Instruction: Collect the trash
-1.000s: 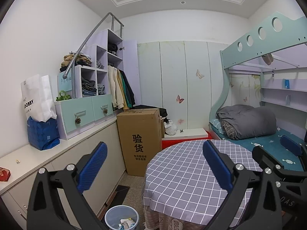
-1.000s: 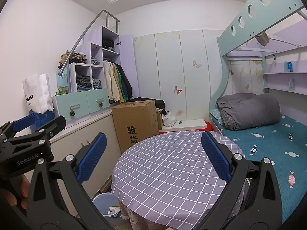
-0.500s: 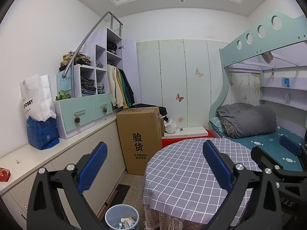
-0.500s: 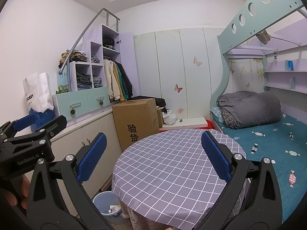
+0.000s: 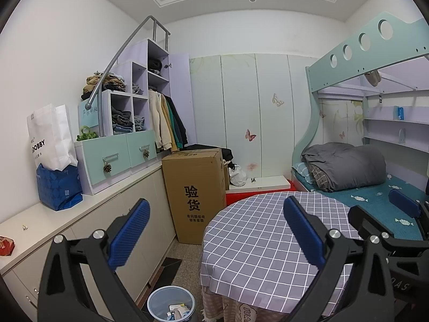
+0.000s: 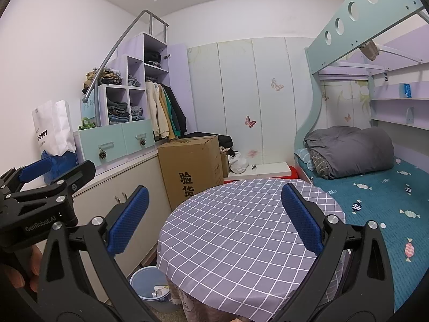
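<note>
A small blue trash bin (image 5: 171,304) with scraps of paper in it stands on the floor left of a round table (image 5: 262,244) with a grey checked cloth; the bin also shows in the right wrist view (image 6: 150,285). My left gripper (image 5: 217,230) is open and empty, held above the table's left edge. My right gripper (image 6: 214,216) is open and empty over the table (image 6: 236,236). A red wrapper (image 5: 6,245) lies on the white counter at far left. The left gripper also shows at the left of the right wrist view (image 6: 40,185).
A tall cardboard box (image 5: 195,190) stands behind the table. A white counter (image 5: 80,209) with cabinets runs along the left wall, with a white paper bag (image 5: 51,136) and a blue bag (image 5: 57,185) on it. A bunk bed (image 6: 375,182) with a grey quilt is at right.
Both grippers have drifted slightly; the view has shifted a little downward and back. Both stay open and empty.
</note>
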